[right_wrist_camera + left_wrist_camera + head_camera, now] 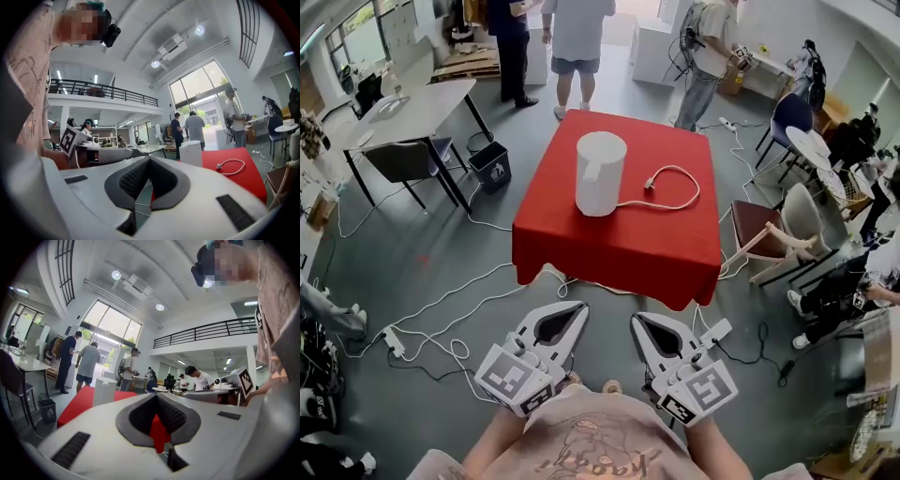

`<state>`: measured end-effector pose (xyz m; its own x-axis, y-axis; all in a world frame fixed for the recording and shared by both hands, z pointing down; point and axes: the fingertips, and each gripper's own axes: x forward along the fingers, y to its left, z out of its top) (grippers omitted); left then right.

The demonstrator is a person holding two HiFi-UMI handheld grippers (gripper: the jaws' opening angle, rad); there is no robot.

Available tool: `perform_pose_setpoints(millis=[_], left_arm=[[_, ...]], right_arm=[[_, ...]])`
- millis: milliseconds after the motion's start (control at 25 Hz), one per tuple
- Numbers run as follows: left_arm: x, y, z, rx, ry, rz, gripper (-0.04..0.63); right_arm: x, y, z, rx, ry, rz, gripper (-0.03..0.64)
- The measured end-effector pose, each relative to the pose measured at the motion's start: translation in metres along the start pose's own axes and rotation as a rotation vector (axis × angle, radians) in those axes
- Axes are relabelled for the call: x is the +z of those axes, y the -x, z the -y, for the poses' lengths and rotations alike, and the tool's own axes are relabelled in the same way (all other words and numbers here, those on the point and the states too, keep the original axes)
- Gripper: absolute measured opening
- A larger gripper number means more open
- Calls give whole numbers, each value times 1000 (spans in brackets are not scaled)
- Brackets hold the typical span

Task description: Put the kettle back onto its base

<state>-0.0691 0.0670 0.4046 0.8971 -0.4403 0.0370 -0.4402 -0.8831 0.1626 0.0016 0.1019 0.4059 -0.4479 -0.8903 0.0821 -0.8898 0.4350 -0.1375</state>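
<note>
A tall white cylindrical kettle [600,173] with a smooth matte shell and a flat round lid stands upright near the middle of a square table draped in plain red cloth [619,248]. A thin white power cord [680,192] loops across the cloth to the right of the kettle, its plug lying on the tabletop. Whether a base sits beneath the kettle cannot be made out. Well short of the table's near edge, the white plastic left gripper [581,305] [156,395] and right gripper [636,319] [149,158] are held side by side, each with its ribbed dark rubber jaws clenched tip to tip on nothing. Both carry cubes printed with black-and-white square markers [514,378]. No lettering on the kettle is legible.
</note>
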Motion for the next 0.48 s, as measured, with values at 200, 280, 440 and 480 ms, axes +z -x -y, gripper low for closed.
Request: perform_pose_setpoints(millis=[200,280,440,480], left_arm=[[0,1,15,3,-7,3,-15],[1,3,18,6,-7,3,-15],[-1,6,21,13,-10,-3,-15],[-1,6,22,13,-11,-4,-15]], right_arm=[[0,13,-4,8,-2,6,3],[1,15,-6,13,-3,10,3],[0,18,-9,25,-11,14,3],[-1,19,-9,26,-12,13,3]])
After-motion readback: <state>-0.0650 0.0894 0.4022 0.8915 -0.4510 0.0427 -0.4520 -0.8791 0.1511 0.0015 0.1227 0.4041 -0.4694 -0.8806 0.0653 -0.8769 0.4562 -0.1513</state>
